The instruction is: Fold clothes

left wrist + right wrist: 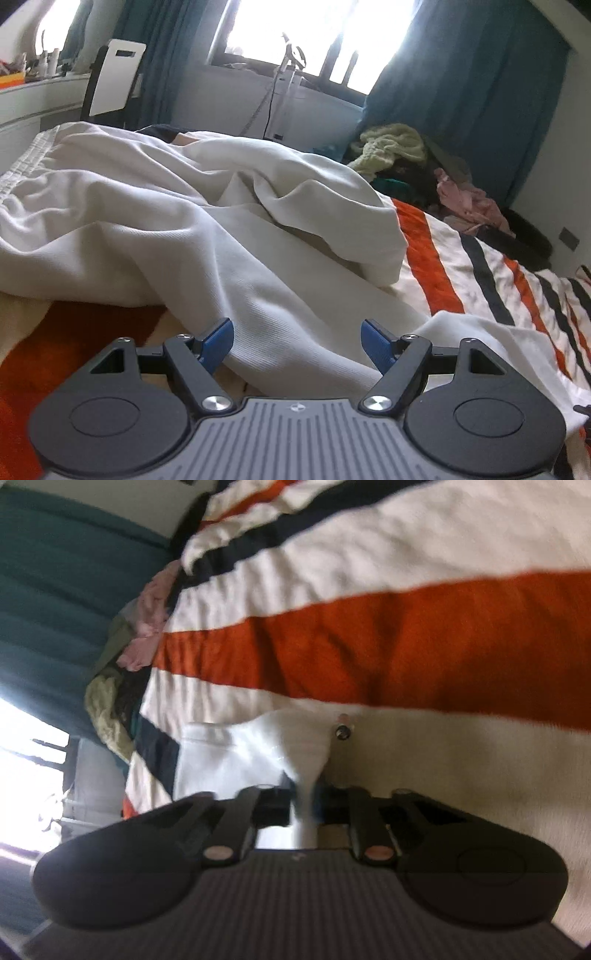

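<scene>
The right gripper (304, 797) is clenched on a pinch of the white garment (207, 221), while the left gripper (297, 343) is released, its jaws standing wide on either side of a ribbed fold without pressing it. The garment sprawls rumpled across the striped bedspread (480, 266), its elastic waistband toward the bed's far left edge.

The risk, as I judge it: the right pinch is thin, so a tug could slip it free, and lifting one-handed would drag the bunched cloth into worse creases. The fabric looks soft, fine-ribbed and heavy-draping; the bedspread is plush, in orange, cream and black bands.
</scene>
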Demonstrator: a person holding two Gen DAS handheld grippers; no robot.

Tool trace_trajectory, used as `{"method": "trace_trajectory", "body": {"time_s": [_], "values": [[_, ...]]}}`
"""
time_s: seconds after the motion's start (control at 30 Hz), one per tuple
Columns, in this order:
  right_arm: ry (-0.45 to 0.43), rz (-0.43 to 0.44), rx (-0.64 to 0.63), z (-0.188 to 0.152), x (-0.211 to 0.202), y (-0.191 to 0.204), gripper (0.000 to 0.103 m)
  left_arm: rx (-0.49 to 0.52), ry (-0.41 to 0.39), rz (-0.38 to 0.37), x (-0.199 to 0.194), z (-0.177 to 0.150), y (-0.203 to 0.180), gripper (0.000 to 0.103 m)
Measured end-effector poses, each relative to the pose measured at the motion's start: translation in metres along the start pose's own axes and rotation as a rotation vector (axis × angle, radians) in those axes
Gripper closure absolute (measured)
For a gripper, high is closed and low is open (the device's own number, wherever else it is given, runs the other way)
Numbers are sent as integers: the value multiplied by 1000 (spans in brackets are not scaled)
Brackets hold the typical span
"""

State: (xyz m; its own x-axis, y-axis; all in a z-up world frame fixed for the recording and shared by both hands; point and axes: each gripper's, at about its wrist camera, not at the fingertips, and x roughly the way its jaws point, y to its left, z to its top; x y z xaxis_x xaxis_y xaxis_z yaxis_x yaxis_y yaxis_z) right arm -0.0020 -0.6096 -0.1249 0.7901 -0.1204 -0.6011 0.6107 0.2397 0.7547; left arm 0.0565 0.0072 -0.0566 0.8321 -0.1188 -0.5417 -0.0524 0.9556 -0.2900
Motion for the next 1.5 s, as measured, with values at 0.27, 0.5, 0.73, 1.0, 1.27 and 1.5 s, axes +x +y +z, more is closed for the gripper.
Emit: {"method": "trace_trajectory", "body": {"time_s": [0.27, 0.5, 0.73, 1.0, 1.27, 1.5], "values": [[-187, -59, 62, 14, -38, -9, 97, -90, -47, 82, -7, 9, 22, 25], [-154, -197, 169, 13, -38, -43, 97, -287, -6, 155, -20, 19, 65, 25], [-169, -201, 83, 11, -42, -31, 97, -498, 112, 179, -31, 43, 121, 23], [-162, -204, 76, 13, -39, -31, 96, -913, 114, 199, -56, 54, 233, 23], [-149, -228, 63, 14, -29, -32, 96, -1020, 116, 100, -46, 37, 252, 24], [-149, -238, 66, 13, -27, -30, 96, -1007, 78, 150, -32, 37, 254, 72]]}}
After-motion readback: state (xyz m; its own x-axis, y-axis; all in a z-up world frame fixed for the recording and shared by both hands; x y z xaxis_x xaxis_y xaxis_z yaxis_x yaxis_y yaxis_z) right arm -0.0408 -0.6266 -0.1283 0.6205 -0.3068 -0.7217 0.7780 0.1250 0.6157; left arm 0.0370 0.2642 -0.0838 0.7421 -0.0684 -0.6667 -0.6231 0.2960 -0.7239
